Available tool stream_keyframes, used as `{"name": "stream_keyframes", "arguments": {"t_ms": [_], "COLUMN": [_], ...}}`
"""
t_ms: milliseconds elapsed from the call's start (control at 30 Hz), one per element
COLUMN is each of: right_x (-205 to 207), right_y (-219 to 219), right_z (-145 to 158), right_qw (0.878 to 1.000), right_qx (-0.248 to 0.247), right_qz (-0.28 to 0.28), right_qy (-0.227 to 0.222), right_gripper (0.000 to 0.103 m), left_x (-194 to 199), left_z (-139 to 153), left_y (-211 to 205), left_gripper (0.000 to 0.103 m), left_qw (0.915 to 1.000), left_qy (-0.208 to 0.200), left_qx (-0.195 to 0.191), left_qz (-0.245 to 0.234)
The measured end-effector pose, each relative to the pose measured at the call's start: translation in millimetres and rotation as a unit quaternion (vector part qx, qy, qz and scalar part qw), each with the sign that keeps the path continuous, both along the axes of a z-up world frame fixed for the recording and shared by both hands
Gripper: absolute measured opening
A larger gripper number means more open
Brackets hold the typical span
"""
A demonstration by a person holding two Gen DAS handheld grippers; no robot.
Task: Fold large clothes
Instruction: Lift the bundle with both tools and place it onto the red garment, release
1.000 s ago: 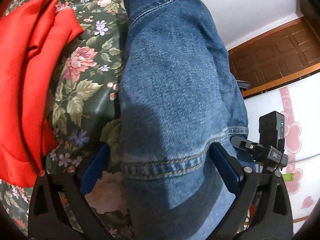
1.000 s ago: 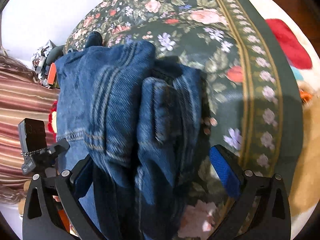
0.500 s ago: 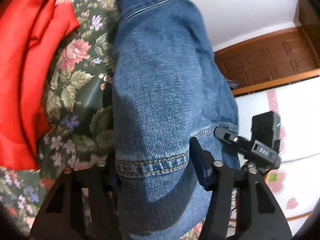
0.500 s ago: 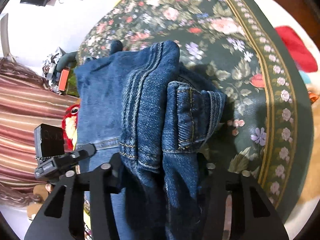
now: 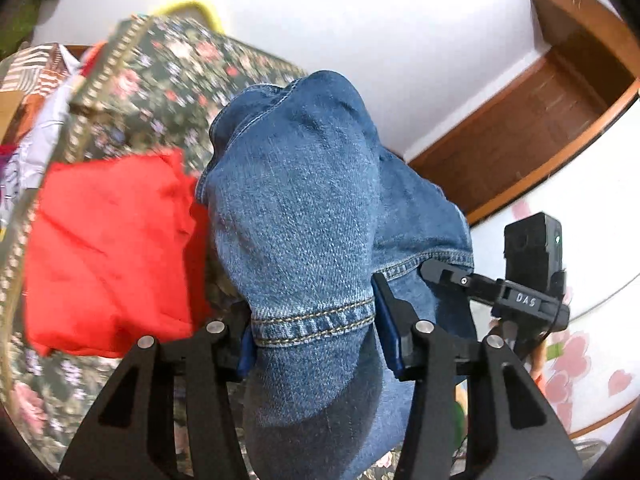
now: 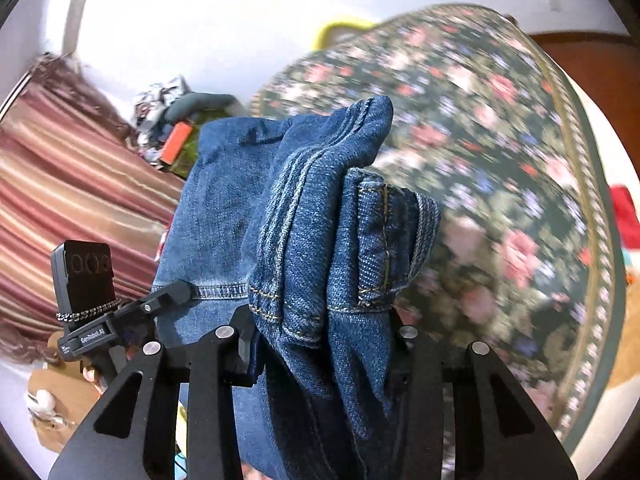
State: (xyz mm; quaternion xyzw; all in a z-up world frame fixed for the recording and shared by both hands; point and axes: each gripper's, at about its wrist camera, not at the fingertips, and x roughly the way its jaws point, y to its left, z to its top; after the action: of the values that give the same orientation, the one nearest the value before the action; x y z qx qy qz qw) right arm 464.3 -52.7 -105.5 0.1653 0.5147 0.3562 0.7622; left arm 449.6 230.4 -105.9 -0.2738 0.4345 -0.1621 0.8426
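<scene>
Blue jeans [image 5: 304, 216] fill the middle of both views, lifted off the floral bed cover [image 5: 160, 80]. My left gripper [image 5: 314, 340] is shut on a hemmed, stitched edge of the jeans. My right gripper [image 6: 324, 344] is shut on a thick bunched fold of the jeans [image 6: 320, 232], with seams and a waistband showing. The other gripper's camera mount shows in each view, to the right in the left wrist view [image 5: 528, 280] and to the left in the right wrist view [image 6: 88, 304]. The lower jeans hang out of sight below the fingers.
A folded red garment [image 5: 108, 252] lies on the bed cover left of the jeans. The floral cover [image 6: 500, 160] spreads to the right in the right wrist view. A striped curtain [image 6: 60, 184], clutter [image 6: 172, 120] and a wooden door frame [image 5: 540, 112] border the bed.
Both grippers went from open to shut on the jeans, then lifted them off the bed. The views have tilted up toward the wall, and the background is blurred by motion.
</scene>
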Motion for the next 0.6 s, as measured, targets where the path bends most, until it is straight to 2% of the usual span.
{"name": "stream_keyframes", "arguments": {"t_ms": [133,300,467,600], "right_x": [0,6,23,36], "right_y": [44,103,146,175], "right_z": [15,17,-11,-52], "right_qw": [1.000,0.998,0.998,0.998], "right_qx": [0.012,0.015,0.022,0.013], "right_qz": [0.016,0.043,0.059,0.058], "right_qy": [-0.021,-0.043,-0.032,-0.004], "right_gripper": [0.037,0.036,0.036,0.037], "left_x": [-18,-14,-6,13], "left_z": [12,12,-18,-64], "left_y": [44,98,149,175], "left_gripper": [0.049,0.049,0.049,0.049], "left_qw": [0.9993,0.9968,0.9937,0.9907], "left_qy": [-0.018,-0.025,-0.004,0.037], "left_qx": [0.004,0.011,0.006,0.005], "left_qz": [0.033,0.075,0.111,0.131]}}
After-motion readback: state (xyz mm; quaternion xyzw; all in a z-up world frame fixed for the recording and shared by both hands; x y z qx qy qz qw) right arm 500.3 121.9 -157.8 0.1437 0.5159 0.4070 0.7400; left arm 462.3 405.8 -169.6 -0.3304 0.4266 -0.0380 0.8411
